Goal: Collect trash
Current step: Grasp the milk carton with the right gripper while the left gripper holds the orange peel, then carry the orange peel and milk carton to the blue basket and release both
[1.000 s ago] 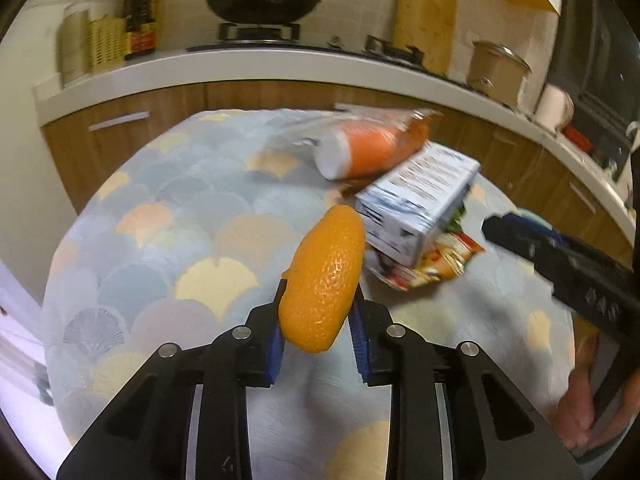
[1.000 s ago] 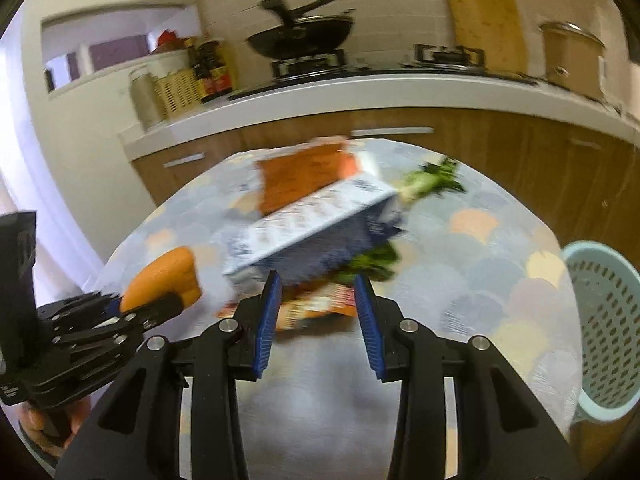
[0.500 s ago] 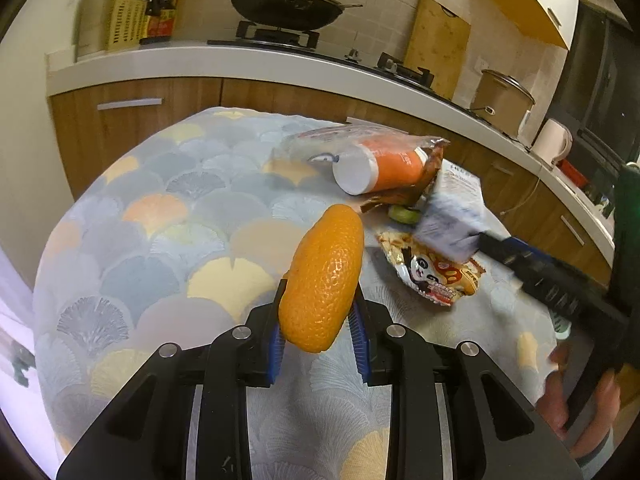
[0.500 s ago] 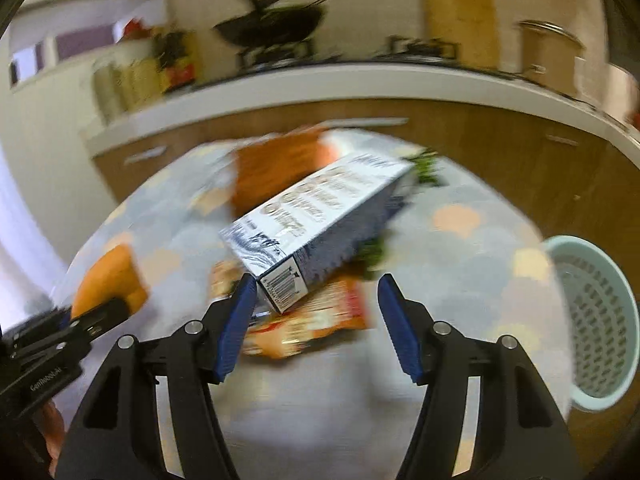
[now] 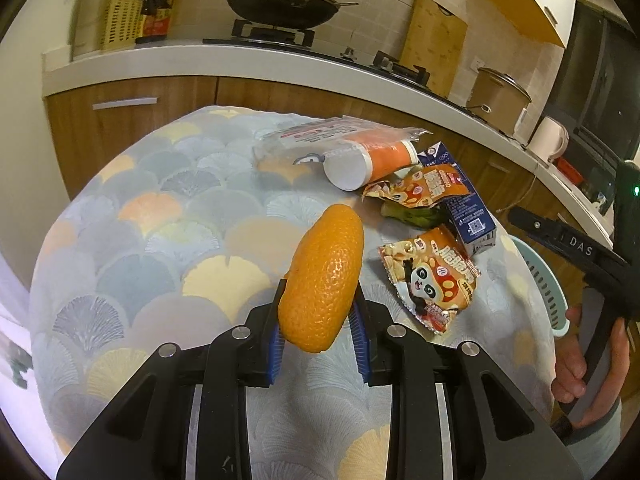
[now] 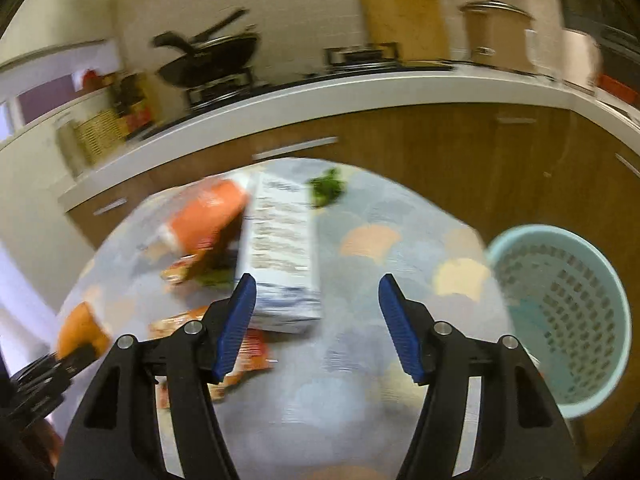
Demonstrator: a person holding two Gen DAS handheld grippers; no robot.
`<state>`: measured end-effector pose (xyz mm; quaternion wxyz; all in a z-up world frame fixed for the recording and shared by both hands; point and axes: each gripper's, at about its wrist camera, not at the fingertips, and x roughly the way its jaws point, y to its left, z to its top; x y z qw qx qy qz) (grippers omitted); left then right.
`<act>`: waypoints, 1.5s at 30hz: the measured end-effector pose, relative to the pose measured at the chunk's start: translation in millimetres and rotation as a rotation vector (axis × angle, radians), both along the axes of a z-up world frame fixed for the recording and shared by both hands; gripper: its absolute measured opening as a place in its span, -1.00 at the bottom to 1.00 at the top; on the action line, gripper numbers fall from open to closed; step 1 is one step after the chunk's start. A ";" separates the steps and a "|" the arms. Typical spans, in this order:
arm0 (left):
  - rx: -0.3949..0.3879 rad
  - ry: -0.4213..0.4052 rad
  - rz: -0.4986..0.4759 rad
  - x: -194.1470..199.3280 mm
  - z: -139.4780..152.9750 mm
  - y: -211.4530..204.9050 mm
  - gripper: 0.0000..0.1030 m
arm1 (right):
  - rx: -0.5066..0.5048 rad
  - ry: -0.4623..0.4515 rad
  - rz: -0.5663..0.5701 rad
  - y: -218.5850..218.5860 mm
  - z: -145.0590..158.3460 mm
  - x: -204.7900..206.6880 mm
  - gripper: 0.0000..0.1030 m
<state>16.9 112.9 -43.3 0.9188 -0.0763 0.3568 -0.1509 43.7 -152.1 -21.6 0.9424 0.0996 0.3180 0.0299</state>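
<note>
My left gripper (image 5: 317, 340) is shut on an orange peel (image 5: 322, 278) and holds it above the round table (image 5: 160, 240). The peel also shows at the left of the right wrist view (image 6: 82, 330). My right gripper (image 6: 316, 324) is open and empty, above the near end of a blue and white carton (image 6: 282, 248), which also lies in the left wrist view (image 5: 466, 210). Beside the carton lie two snack wrappers (image 5: 434, 278), an orange tube in clear plastic (image 5: 360, 156) and green scraps (image 5: 412, 214). The right wrist view is blurred.
A light blue mesh basket (image 6: 560, 316) stands beside the table on the right; its rim shows in the left wrist view (image 5: 548, 280). A kitchen counter (image 5: 280, 64) with a wok and stove runs behind the table.
My right gripper has opened wide and swung over the carton, which has turned on the table. My left gripper keeps the orange peel and has hardly moved.
</note>
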 end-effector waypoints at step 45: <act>-0.016 -0.117 -0.207 -4.3 58.7 -141.4 -0.47 | 0.007 -0.112 -0.111 -102.6 34.7 -48.6 0.05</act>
